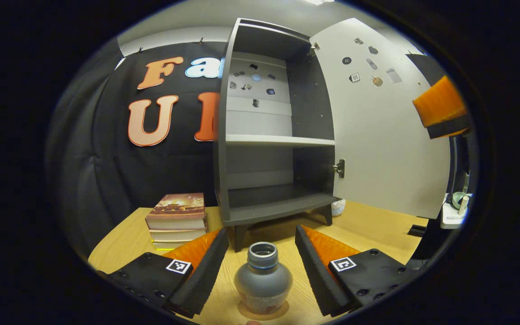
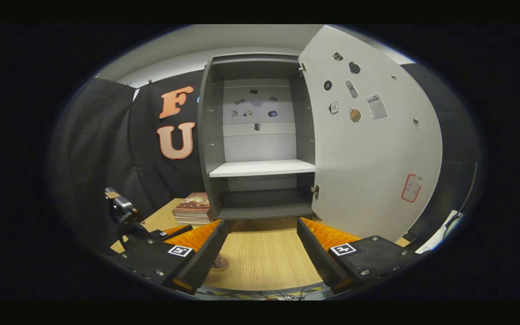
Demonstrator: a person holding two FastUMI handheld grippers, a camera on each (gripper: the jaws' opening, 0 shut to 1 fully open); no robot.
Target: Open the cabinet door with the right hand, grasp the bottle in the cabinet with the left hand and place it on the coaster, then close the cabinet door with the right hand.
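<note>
Standing on the coaster (image 1: 263, 311) near the front edge of the bench (image 1: 368, 216), the bottle (image 1: 262, 280) is upright and uncapped, with my left gripper (image 1: 262, 271) straddling it: jaws spread wide, one finger on each side, neither touching the bottle as far as I can tell. So I judge the placing step is done or just finishing, and the left hand only has to draw back clear without tipping the bottle.

What remains is the closing. The cabinet (image 2: 260, 135) sits toward the back of the bench with both shelves bare, and its door (image 2: 368, 153) is swung wide open to the right. My right gripper (image 2: 262, 259) hangs over the bare bench in front of the cabinet, jaws spread and holding nothing.

Next, I reckon the right hand must travel out to the free edge of the door, get behind or against it, and push it round on its hinges until it meets the cabinet front. A stack of books (image 1: 178, 220) beside the cabinet's left side lies out of that path.
</note>
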